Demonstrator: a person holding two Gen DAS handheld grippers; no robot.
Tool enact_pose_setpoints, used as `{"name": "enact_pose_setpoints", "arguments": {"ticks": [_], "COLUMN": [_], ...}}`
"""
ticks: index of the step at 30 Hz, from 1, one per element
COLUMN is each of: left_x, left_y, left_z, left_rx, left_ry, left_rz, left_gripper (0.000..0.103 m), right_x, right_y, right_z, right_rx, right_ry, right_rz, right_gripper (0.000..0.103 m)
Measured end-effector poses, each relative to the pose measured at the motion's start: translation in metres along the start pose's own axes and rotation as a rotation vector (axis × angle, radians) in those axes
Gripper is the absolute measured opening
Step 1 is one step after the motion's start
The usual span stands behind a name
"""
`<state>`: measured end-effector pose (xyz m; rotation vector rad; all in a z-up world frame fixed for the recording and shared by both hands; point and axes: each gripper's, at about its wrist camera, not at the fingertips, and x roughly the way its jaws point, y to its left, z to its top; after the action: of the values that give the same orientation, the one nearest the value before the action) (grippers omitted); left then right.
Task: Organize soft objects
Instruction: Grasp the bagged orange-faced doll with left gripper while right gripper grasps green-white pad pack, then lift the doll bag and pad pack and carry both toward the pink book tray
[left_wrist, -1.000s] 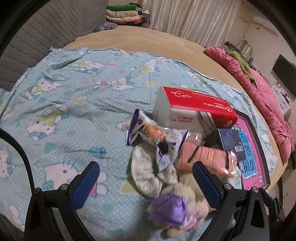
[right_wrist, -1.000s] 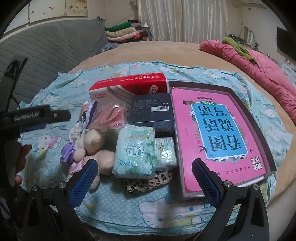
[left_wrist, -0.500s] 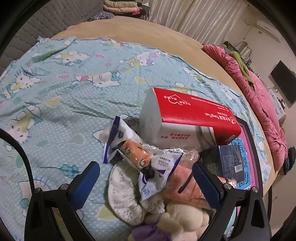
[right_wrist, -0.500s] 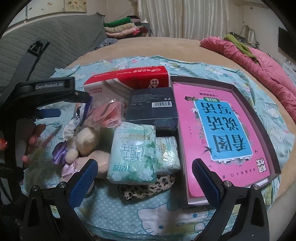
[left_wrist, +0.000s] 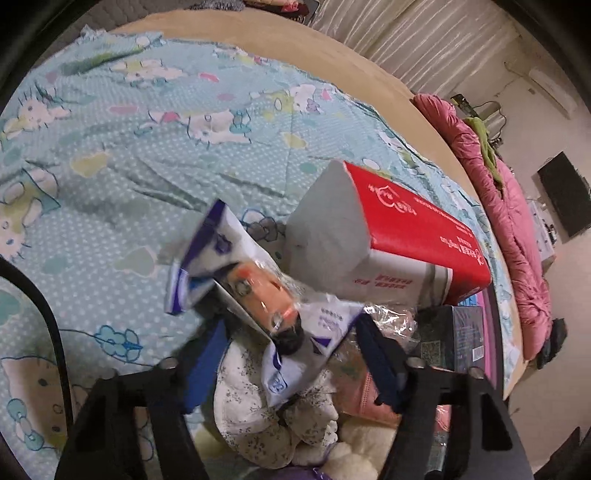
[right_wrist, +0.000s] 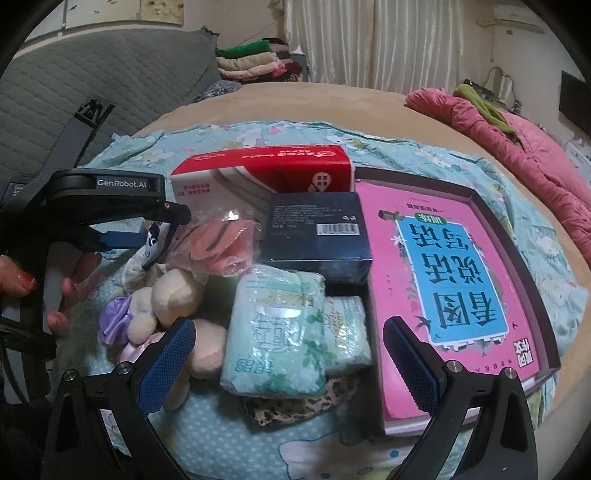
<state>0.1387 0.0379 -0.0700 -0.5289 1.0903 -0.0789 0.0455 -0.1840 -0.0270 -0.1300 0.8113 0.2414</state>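
The left gripper (left_wrist: 291, 354) points steeply down over the pile on the blanket (left_wrist: 147, 155), jaws closing w/ the pouch (left_wrist: 258, 291) between them. The pouch is a crinkly white-and-purple pkg w/ an orange item showing through clear film. It lies on top of the floral cloth (left_wrist: 258, 406) and leans toward the tissue box (left_wrist: 388, 243). The pads flank its lower end but don't look pressed on it yet, so nothing is held. Likely the top-lying pouch is taken first because it comes off w/o disturbing what's under it.

The right gripper (right_wrist: 288, 354) hangs wide open and empty near the front edge of the pile, over the green pack (right_wrist: 277, 332). It seems parked there to keep clear of the left, which shows at the left of the right wrist view w/ the person's fingers (right_wrist: 70, 288) on its handle.

Other soft items sit bunched together: plush toy (right_wrist: 173, 295), pink bundle (right_wrist: 225, 243) in film, a smaller pack (right_wrist: 345, 332), leopard cloth (right_wrist: 295, 402) under the packs. Hard items are beside them: dark box (right_wrist: 317, 232) and the pink book (right_wrist: 443, 280) in its tray (right_wrist: 546, 325).

Judging by the heap, sorting has barely begun. The film is slippery, so a grip on the pouch's thin end could slide off.
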Motion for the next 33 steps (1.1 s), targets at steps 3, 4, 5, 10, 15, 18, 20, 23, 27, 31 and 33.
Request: {"name": "enact_pose_setpoints", "arguments": {"ticks": [3,4,5,10,15,18,20,23,27,31,33], "left_x": [0.003,0.004,0.004,0.006,0.006,0.003,0.001,-0.007,-0.016,-0.028,-0.036], "left_y": [0.002,0.002,0.003,0.004,0.006,0.008,0.008,0.010,0.011,0.011,0.010], "left_z": [0.001,0.002,0.002,0.004,0.003,0.000,-0.001,0.000,-0.002,-0.004,-0.005], "left_rx": [0.006,0.009,0.009,0.026,0.024,0.030,0.032,0.032,0.035,0.047,0.056], "left_ry": [0.009,0.010,0.012,0.008,0.000,-0.007,-0.011,-0.032,-0.052,-0.078,-0.096], "left_rz": [-0.017,-0.022,-0.031,-0.057,-0.068,-0.068,-0.072,-0.088,-0.101,-0.110,-0.108], "left_gripper": [0.059,0.059,0.058,0.053,0.046,0.043,0.041,0.038,0.033,0.031,0.028], "right_x": [0.003,0.004,0.005,0.011,0.022,0.022,0.020,0.015,0.009,0.001,-0.002], "right_y": [0.003,0.004,0.005,0.003,0.003,0.003,0.002,0.001,-0.003,-0.003,-0.004], "right_z": [0.002,0.002,0.002,0.002,0.000,-0.002,-0.001,-0.001,-0.001,0.001,0.001], "right_rx": [0.007,0.008,0.010,0.014,0.001,-0.005,-0.006,-0.005,0.001,0.000,-0.002], "right_ry": [-0.001,0.002,0.004,0.019,0.067,0.064,0.053,0.039,0.029,0.013,0.003], "right_rz": [0.009,0.009,0.006,-0.007,0.011,0.010,0.011,0.017,0.024,0.028,0.029], "right_gripper": [0.101,0.101,0.100,0.088,0.056,0.052,0.049,0.047,0.046,0.046,0.046]}}
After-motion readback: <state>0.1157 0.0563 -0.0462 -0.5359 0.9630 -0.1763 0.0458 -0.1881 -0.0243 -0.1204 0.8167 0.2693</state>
